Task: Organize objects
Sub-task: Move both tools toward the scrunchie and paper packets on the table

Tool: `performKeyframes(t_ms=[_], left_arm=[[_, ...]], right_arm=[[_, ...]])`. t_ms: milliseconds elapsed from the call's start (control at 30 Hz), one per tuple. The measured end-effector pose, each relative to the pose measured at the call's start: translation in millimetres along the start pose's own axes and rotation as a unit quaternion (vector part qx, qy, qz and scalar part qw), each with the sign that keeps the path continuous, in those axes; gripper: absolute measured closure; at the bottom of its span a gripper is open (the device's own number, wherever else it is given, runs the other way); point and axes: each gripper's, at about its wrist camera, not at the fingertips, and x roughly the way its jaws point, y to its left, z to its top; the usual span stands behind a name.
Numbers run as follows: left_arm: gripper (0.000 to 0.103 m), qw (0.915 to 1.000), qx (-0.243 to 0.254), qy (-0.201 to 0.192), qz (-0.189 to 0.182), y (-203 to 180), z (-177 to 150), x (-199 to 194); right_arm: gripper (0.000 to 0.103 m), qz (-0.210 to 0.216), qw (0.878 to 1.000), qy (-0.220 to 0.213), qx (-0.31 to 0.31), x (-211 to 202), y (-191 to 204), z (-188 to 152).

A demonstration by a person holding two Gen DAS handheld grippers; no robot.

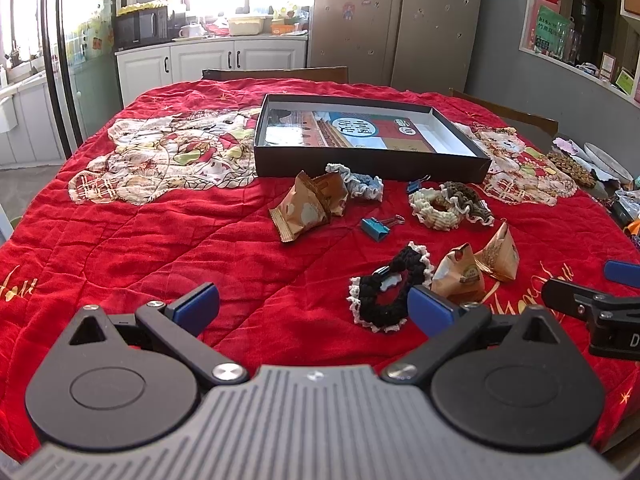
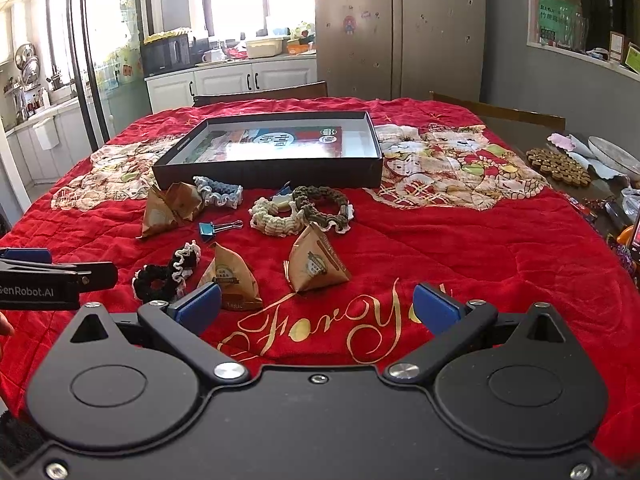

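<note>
Hovering low over the table, the left gripper (image 1: 314, 310) has its blue pads spread wide with nothing between them; the right gripper (image 2: 318, 308) is likewise released and empty, just beside it. A red quilted cloth (image 1: 160, 248) with cat prints and gold script covers the table. Behind it: white kitchen cabinets (image 1: 200, 62), a microwave (image 1: 140, 28), a bright window, a steel fridge (image 1: 396, 20) and wall shelves (image 1: 580, 28) on the right.

Just ahead of the left gripper's right pad lies a black scrunchie (image 1: 386, 292) with white trim, nearly touching the pad in that view. Two tan pyramid snack packs (image 1: 478, 264) sit beside it; in the right wrist view one of them lies just past the right gripper's left pad (image 2: 230, 276), the other (image 2: 316, 262) a bit farther ahead. A blue binder clip (image 1: 378, 226) lies beyond the scrunchie, a second clip (image 1: 418, 185) farther back. A cream scrunchie (image 1: 436, 208) touches a brown one (image 1: 470, 198). Two more tan packs (image 1: 312, 204) lean together at centre, next to a blue-grey scrunchie (image 1: 358, 182). Farthest back stands an open black shallow box (image 1: 360, 168) with a printed sheet inside. Nothing blocks the way to the items. Plates and a round-bead mat (image 2: 560, 164) crowd the uncovered right table edge.
</note>
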Motion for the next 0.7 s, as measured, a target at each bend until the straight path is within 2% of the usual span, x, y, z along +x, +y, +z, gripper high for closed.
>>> performKeyframes(t_ms=[333,467,567,700], left_arm=[[0.0,1.0,0.001,0.004,-0.002,0,0,4],[0.0,0.9998,0.013,0.003,-0.015,1,1,9],[0.0,0.9989,0.037,0.0,-0.028,1,1,13],[0.0,0.9973,0.06,-0.007,-0.042,1,-1,19]], right_arm=[[0.001,-0.001,1.0,0.008,-0.001,5,-1,-1],[0.004,0.005,1.0,0.005,-0.004,8,-3,-2],[0.014,0.013,1.0,-0.002,-0.015,9,-4,-2],[0.031,0.05,0.998,-0.02,-0.038,10,-5,-5]])
